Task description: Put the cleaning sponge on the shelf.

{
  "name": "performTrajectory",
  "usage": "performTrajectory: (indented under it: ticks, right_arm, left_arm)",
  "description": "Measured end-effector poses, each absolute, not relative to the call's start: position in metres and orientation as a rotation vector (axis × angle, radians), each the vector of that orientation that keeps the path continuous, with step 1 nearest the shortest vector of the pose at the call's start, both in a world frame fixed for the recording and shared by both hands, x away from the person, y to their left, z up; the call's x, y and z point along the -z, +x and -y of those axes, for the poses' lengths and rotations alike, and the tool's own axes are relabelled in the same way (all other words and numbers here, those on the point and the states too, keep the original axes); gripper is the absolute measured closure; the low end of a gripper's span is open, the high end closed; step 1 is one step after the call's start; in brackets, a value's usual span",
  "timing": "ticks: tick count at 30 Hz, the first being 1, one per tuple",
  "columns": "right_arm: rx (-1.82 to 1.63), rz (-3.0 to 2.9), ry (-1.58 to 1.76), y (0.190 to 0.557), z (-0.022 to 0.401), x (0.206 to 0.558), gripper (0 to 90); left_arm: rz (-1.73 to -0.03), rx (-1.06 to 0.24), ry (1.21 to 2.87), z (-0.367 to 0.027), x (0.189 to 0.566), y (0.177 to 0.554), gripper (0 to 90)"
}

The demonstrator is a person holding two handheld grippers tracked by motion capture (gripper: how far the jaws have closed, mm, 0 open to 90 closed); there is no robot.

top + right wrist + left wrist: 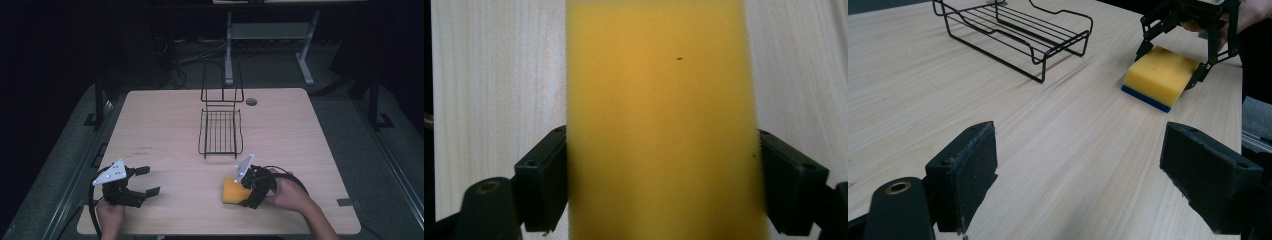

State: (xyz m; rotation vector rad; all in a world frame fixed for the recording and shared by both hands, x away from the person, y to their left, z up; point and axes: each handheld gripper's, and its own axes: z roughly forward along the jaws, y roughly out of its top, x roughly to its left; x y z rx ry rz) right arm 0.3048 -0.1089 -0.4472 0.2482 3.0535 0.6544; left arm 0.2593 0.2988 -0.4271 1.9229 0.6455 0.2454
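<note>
Both grippers [146, 181] [241, 191] black w/ blocky jaw pads, grey triangular top plates, black cables trailing.

Yellow sponge [1163, 72] with blue underside, black wire rack [220, 131], pale wood-grain table [160, 125]

one yellow sponge [232, 191], one black wire rack [220, 131] and two handheld grippers, the left gripper [148, 181] and right gripper [239, 192], on one wooden table [160, 125].
</note>
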Motion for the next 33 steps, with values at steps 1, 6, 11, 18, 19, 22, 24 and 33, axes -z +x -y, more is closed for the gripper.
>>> performTrajectory:
  ticks: [1, 6, 11, 18, 19, 22, 24, 33]
  right_arm:
    - [-0.654, -3.053, 0.248, 0.305, 0.109, 0.447, 19.5]
    - [-0.660, -3.055, 0.247, 0.305, 0.109, 0.447, 20.6]
    - [-0.666, -3.054, 0.246, 0.306, 0.109, 0.444, 21.0]
    - [-0.685, -3.051, 0.239, 0.311, 0.107, 0.434, 21.0]
    - [-0.683, -3.052, 0.245, 0.311, 0.106, 0.433, 21.0]
    - [-0.697, -3.052, 0.247, 0.316, 0.105, 0.429, 21.0]
    - [-0.696, -3.051, 0.247, 0.318, 0.104, 0.427, 21.0]
    - [-0.724, -3.045, 0.260, 0.329, 0.105, 0.419, 21.0]
  left_arm:
    - [-0.645, -0.246, 1.923, -0.299, 0.427, 0.259, 14.6]
    - [-0.645, -0.246, 1.922, -0.300, 0.427, 0.259, 14.6]
    - [-0.645, -0.246, 1.920, -0.300, 0.427, 0.259, 14.6]
    - [-0.645, -0.246, 1.922, -0.300, 0.426, 0.259, 14.7]
    - [-0.645, -0.247, 1.922, -0.300, 0.426, 0.259, 14.6]
    - [-0.647, -0.245, 1.919, -0.300, 0.426, 0.259, 14.6]
    - [-0.647, -0.245, 1.918, -0.300, 0.426, 0.259, 14.6]
    - [-0.645, -0.247, 1.918, -0.300, 0.426, 0.259, 14.6]
